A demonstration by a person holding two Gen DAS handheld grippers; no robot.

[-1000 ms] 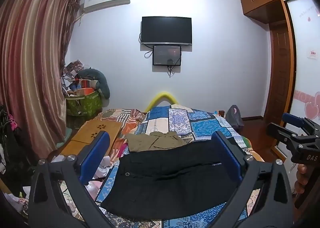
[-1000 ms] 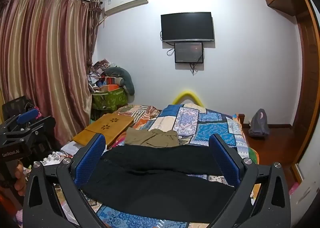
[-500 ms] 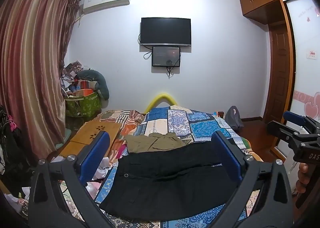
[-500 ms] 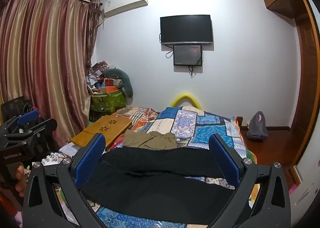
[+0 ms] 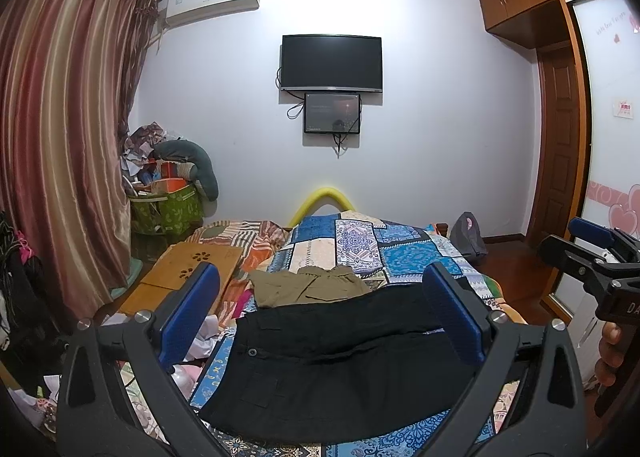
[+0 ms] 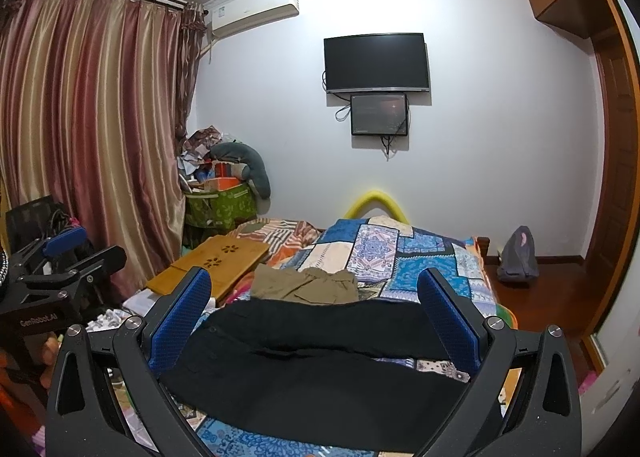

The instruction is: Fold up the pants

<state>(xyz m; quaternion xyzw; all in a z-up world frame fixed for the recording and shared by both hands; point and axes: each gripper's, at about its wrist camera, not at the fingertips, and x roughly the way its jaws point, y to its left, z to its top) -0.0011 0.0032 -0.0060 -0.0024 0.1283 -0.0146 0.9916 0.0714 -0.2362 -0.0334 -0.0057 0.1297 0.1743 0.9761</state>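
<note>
A bedroom with pale walls, and the bed (image 5: 404,253) with its blue patchwork cover serves as the landmark. Left of the bed hang striped red-and-gold curtains (image 5: 60,145), then a green storage bin (image 5: 168,211) heaped with clutter, and a wooden lap tray (image 5: 188,269) lying at the bed's left edge. Above the bed's far end a dark television (image 5: 331,63) is fixed to the wall, with a smaller screen (image 5: 332,113) just beneath it. On the bed's near half the black pants (image 5: 340,361) lie spread flat, waistband toward the left with a button showing, legs running to the right. Just behind them on the bed sits a khaki garment (image 5: 308,287), crumpled. The left gripper (image 5: 320,321) hovers over the near edge of the bed, its blue-padded fingers (image 5: 188,313) spread wide and holding nothing, clear of the cloth. The right gripper (image 6: 314,321) hangs likewise above the pants, jaws wide apart and empty. Right of the bed a grey bag (image 5: 466,235) rests on the wooden floor by the wall, and beyond it stands a brown wooden door (image 5: 560,145).
</note>
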